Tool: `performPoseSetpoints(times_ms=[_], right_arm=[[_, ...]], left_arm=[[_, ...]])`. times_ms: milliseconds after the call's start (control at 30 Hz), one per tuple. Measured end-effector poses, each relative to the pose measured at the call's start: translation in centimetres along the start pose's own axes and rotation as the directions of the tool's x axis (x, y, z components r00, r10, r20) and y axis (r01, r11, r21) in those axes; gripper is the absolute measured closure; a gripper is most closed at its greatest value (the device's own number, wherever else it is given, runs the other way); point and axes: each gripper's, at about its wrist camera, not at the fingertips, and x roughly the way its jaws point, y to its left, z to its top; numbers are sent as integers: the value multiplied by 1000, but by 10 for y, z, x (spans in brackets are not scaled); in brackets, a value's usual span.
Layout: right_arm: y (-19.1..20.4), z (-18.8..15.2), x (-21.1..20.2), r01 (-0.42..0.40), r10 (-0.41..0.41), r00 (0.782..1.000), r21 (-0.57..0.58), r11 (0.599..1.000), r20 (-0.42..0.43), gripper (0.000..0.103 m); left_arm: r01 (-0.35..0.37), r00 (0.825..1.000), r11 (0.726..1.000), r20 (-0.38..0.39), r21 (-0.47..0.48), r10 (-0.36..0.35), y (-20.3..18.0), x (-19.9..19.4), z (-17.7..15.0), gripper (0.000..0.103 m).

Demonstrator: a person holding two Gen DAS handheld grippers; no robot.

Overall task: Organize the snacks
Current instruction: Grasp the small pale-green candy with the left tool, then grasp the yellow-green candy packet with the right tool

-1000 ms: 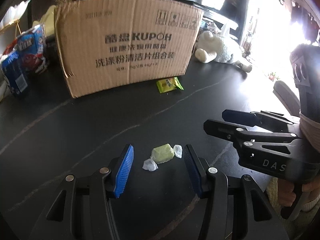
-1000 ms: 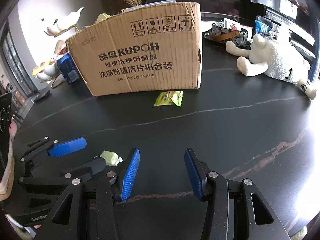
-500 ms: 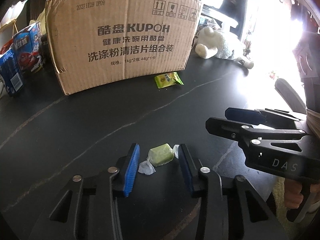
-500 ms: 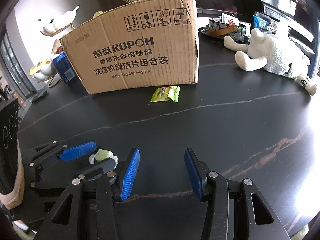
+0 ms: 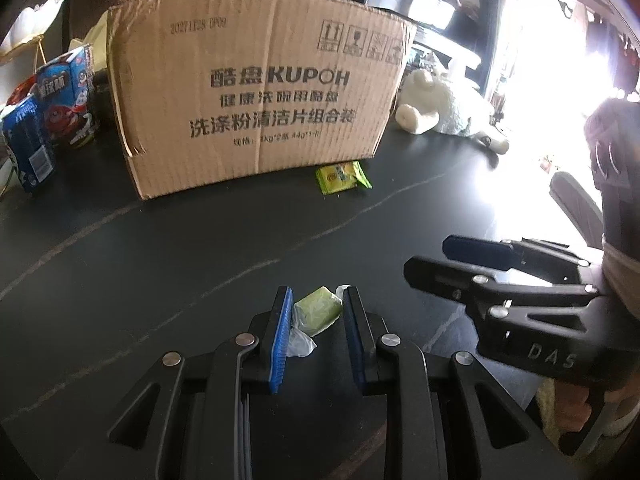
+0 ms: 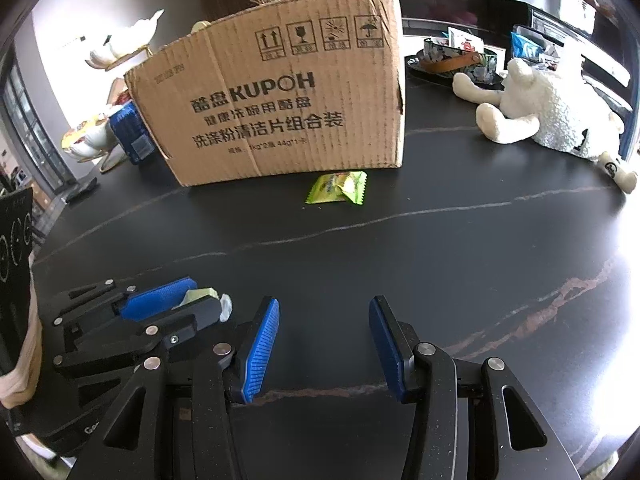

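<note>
Dark stone-look table with pale veins, backed by bright window glare at right. Large cardboard box upright at the far side, printed face toward the cameras; blue snack cartons just left of it, white plush sheep lying well to its right. Green snack packet flat on the table just in front of the box's lower right corner, well apart from both tools.

Right gripper: half spread, nothing between the pads, hovering over bare table. Seen in the left view as a black frame at right, beside the left tool.

Left gripper: angled down at the table, jaws closing, gap narrow. Green wrapped candy between the blue pads, resting on the table. Long axis, twisted end to twisted end, set on a diagonal across the gap; one clear twist against the left pad, the other poking past the right pad's tip. Firm pinch not confirmed; a sliver of gap apparent at the block's sides.

Judged: candy squarely inside the left tool's reach, left hand plainly the nearer. Closure likely to catch the block across its length, with the wrapper ends crumpling first.
</note>
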Motion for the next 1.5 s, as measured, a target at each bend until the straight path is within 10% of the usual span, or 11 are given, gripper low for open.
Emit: performPoseSetpoints(times_ms=[733,1500], right_arm=[[-10,55,10,-59,57,987,11,998,148,49],[-18,70,73,36,-35,997,-9,999,72,59]], left_arm=[[-121,987,993,109,14,118,9,-4,54,77],[-157,984,986,74,-49,160,21,36,61,77]])
